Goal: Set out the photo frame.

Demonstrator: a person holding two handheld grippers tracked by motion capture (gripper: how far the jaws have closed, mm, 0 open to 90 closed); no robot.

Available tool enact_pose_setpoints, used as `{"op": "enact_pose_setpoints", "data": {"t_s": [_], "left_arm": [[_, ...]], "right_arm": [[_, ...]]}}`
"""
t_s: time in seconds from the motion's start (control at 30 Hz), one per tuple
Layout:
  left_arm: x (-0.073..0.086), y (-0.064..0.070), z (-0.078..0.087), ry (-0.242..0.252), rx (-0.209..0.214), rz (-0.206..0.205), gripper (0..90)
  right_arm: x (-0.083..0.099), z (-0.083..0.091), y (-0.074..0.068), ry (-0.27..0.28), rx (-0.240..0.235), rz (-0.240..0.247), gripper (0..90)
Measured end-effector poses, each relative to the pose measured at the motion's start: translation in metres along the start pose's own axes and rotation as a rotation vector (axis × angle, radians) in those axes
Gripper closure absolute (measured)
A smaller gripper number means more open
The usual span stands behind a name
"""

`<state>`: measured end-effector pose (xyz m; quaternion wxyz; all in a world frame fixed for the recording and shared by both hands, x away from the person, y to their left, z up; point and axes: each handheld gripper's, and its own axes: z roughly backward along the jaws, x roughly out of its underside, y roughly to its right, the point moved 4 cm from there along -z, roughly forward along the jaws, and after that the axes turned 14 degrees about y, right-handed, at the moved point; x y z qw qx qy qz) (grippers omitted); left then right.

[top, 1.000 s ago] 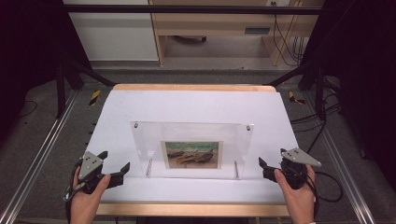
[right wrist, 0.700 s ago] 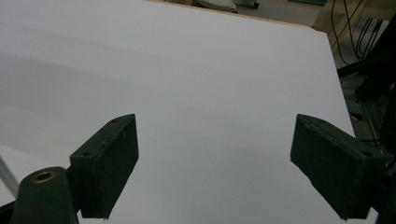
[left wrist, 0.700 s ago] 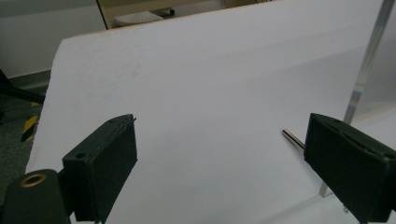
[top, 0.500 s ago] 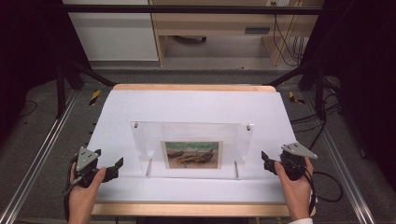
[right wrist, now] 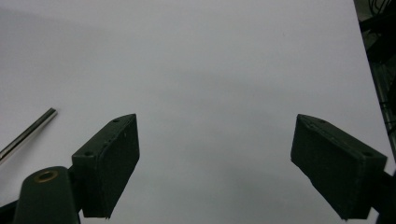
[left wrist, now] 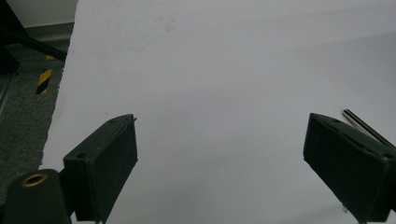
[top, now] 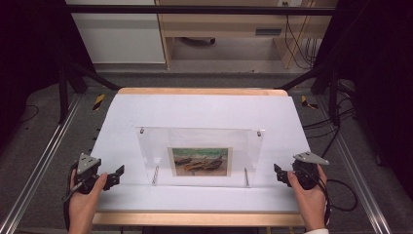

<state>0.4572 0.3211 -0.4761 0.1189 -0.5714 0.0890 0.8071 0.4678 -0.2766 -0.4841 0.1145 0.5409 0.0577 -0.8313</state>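
A clear acrylic frame (top: 199, 155) stands upright at the centre of the white table (top: 204, 109), displaying a small boat picture (top: 200, 161). The left gripper (top: 115, 175) rests near the frame's left side, jaws spread wide and empty. The right gripper (top: 278, 174) rests near the frame's right side, jaws likewise wide and empty.

White-covered table (top: 204, 109) with wooden edges, clear acrylic picture frame (top: 199, 155) standing at centre

White table (top: 204, 109), black grippers (top: 113, 176)
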Motion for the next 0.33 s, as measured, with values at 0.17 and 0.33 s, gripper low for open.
{"op": "enact_pose_setpoints", "data": {"t_s": [0.17,0.33], "left_arm": [[0.002,0.005,0.000,-0.037,0.008,-0.014,9.5],[0.003,0.009,-0.001,-0.057,0.011,-0.040,9.2]], "right_arm": [[0.008,0.009,-0.001,-0.038,-0.008,-0.013,15.2],[0.013,0.016,-0.004,-0.034,-0.010,-0.003,14.5]]}}
